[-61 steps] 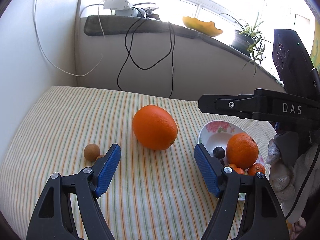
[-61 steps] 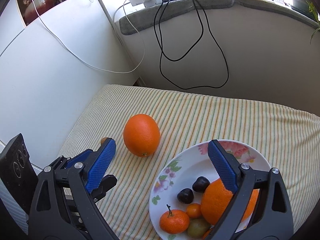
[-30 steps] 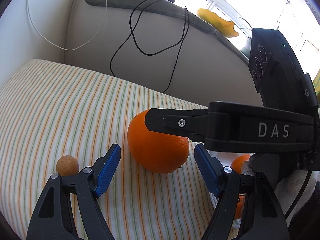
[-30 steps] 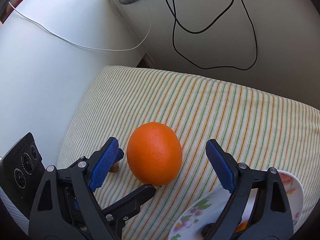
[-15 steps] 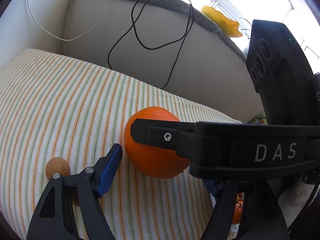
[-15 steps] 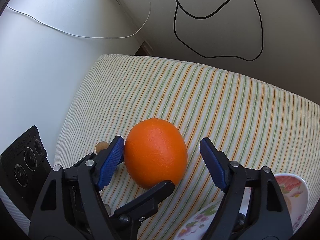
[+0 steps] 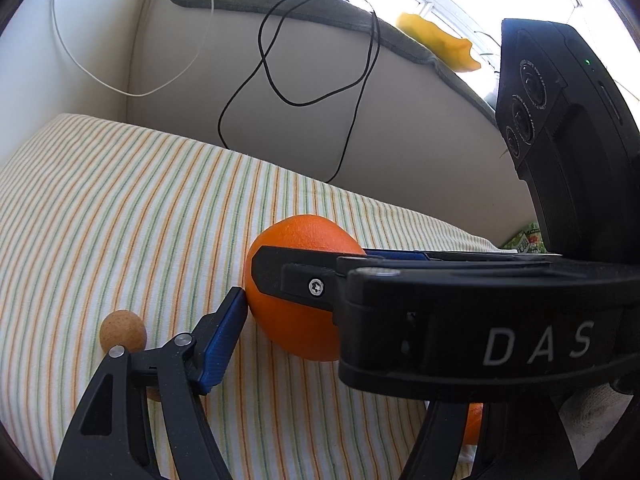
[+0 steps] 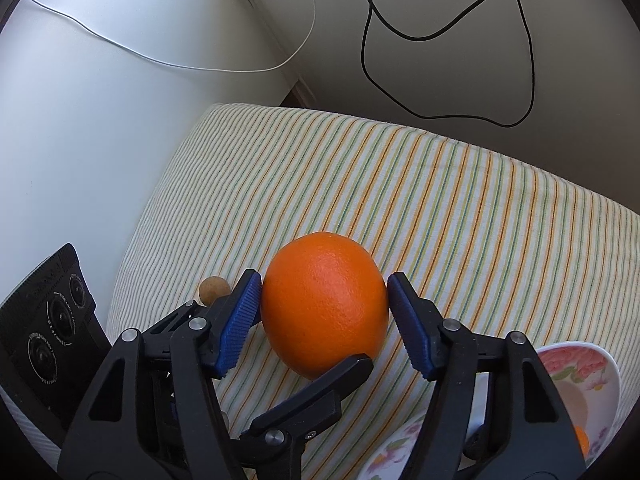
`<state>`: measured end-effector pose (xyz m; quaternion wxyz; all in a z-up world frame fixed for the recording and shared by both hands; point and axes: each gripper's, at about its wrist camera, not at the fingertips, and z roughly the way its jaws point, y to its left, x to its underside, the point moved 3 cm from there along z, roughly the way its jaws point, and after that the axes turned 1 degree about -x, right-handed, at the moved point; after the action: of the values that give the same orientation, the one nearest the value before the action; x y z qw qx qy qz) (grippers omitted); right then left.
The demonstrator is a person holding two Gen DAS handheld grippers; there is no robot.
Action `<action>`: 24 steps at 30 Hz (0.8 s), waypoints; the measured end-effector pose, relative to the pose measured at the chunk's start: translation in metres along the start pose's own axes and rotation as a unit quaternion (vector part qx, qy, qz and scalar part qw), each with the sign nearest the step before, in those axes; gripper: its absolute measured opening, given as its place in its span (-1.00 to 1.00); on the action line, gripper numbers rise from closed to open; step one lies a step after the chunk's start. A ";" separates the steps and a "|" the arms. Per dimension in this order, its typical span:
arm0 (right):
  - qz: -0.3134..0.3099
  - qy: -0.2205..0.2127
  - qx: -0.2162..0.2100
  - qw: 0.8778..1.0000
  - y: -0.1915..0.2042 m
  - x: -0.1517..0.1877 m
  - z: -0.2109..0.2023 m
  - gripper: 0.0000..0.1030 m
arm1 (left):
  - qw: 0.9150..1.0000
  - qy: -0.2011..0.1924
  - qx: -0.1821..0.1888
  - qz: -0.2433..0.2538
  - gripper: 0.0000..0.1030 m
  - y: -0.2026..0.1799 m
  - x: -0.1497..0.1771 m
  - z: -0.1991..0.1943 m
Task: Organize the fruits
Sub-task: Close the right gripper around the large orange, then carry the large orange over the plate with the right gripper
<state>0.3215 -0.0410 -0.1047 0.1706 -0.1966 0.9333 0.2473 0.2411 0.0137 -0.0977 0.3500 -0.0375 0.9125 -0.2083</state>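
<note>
now both tools closing on big orange [image 8: 324, 300], r tool [image 8: 324, 312] pads touching, l tool [image 7: 296, 320] prob touching too

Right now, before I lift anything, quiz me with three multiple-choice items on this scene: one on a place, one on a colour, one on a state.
1. The small brown fruit lies:
A in the plate
B on the striped cloth, left of the large orange
C on the windowsill

2. The pads of the right gripper are:
A red
B green
C blue

3. The large orange is:
A between the right gripper's pads, on the cloth
B in the plate
C cut in half

Answers:
1 B: it sits on the cloth beside the orange.
2 C: both ribbed pads show blue.
3 A: the pads flank the whole fruit, and those jaws have just been closing.
</note>
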 end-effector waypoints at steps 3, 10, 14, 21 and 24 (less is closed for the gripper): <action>-0.006 -0.007 -0.001 1.000 0.005 0.004 -0.003 0.32 | 1.000 -0.008 -0.004 0.004 0.35 -0.002 0.000 -0.007; -0.022 -0.018 -0.010 1.000 0.020 0.014 -0.022 0.32 | 0.999 -0.037 -0.022 0.018 0.28 -0.010 0.000 -0.028; -0.025 -0.024 -0.009 0.999 0.024 0.022 -0.030 0.31 | 0.999 -0.038 -0.023 0.014 0.27 -0.010 0.005 -0.032; -0.030 -0.031 -0.011 0.999 0.028 0.033 -0.042 0.31 | 0.998 -0.045 -0.022 0.029 0.27 -0.021 0.006 -0.040; -0.032 -0.036 -0.011 0.999 0.030 0.034 -0.049 0.31 | 0.998 -0.047 -0.014 0.033 0.27 -0.029 0.006 -0.044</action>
<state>0.2678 -0.0526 -0.0670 0.2099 -0.2188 0.9171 0.2589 0.2051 0.0021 -0.0604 0.3986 -0.0217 0.8986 -0.1819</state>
